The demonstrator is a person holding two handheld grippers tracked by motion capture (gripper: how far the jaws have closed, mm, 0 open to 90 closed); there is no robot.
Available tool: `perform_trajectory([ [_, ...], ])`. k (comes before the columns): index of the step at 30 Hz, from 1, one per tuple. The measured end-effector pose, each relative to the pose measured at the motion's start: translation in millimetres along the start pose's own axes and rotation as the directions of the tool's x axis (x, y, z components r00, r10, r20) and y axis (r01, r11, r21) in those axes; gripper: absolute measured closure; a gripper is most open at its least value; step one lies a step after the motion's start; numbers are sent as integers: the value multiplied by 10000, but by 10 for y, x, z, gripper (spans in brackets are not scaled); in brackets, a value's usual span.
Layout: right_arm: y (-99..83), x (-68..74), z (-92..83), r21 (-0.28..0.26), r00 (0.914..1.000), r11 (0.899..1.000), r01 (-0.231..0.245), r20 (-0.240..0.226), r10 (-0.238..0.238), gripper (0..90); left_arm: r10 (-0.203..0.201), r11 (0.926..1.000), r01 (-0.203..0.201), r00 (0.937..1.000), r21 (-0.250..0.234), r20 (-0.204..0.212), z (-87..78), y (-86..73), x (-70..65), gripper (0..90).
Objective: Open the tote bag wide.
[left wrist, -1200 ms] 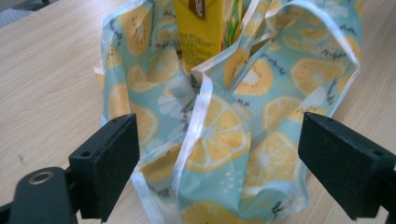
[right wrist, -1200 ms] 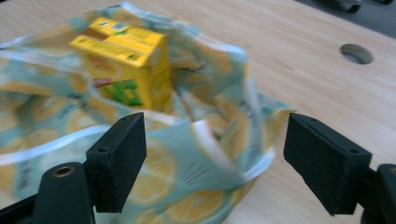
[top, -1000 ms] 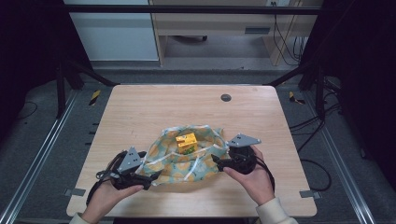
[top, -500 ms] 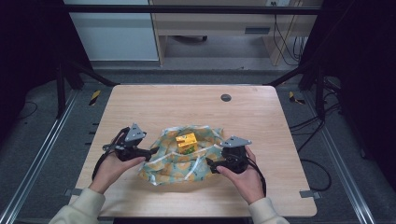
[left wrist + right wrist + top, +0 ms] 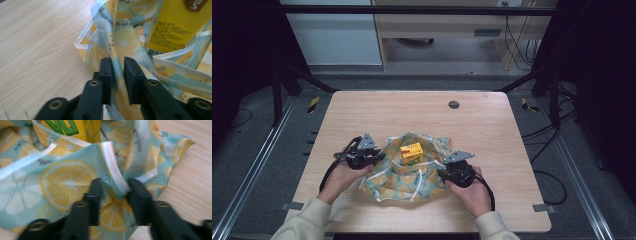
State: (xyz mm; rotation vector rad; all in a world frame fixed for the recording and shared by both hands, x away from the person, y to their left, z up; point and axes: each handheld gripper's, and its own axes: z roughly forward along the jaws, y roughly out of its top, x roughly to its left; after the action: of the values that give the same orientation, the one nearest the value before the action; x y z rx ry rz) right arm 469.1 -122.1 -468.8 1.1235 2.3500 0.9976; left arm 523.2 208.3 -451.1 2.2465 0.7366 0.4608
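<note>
Cloth: a lemon-print cloth (image 5: 412, 172) with a white hem lies bunched in the near middle of my worktop (image 5: 492, 130), its edges lifted around what sits inside it.
Carton: a yellow carton (image 5: 411, 152) stands on the cloth near its far side, with folds rising beside it; in my left gripper view its printed face (image 5: 175, 27) is just beyond the fold I hold.
Left gripper: my left gripper (image 5: 371, 159) is at the cloth's left edge. Its jaws have just been closing, and in the left gripper view (image 5: 117, 72) they stand nearly together with a raised fold of the cloth pinched between them.
Right gripper: my right gripper (image 5: 443, 173) is at the cloth's right edge, near side. Its jaws have just been closing too; in the right gripper view (image 5: 113, 195) they sit either side of a hemmed fold, the cloth gathered between them and touching both pads, a wider bite than on the left.
Hands: my left hand (image 5: 343, 176) and right hand (image 5: 472, 192) come in from the near edge, one each side of the cloth.
Worktop beyond: a small dark round cap (image 5: 454, 104) is set in the wood near the far edge, well apart from the cloth.
</note>
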Motion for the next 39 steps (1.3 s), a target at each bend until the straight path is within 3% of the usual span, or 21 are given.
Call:
perform_trajectory([
  [3,-2,-42,-9,-20,9999,10000,85,-119,-85,822,-46,9995,43,9999,-303,-110,-21,41,7,868],
  [7,7,-140,-82,-251,10000,9997,51,-51,-52,845,-109,9982,86,9992,-589,-392,-47,105,56,889],
  [10,-13,-219,-133,-357,10000,9994,-15,0,15,848,-401,9970,360,9975,-682,-590,-28,115,134,893],
  [15,-80,-310,-145,-198,9997,9995,-251,33,252,849,-536,9980,511,9963,-383,-676,30,61,186,894],
  [32,-179,-382,-103,225,9991,9989,-412,-33,413,859,-206,9981,253,9963,555,-836,156,-78,172,900],
  [39,-199,-388,-101,297,9989,9985,-460,-31,461,863,-57,9976,120,9956,677,-933,180,-108,127,900],
])
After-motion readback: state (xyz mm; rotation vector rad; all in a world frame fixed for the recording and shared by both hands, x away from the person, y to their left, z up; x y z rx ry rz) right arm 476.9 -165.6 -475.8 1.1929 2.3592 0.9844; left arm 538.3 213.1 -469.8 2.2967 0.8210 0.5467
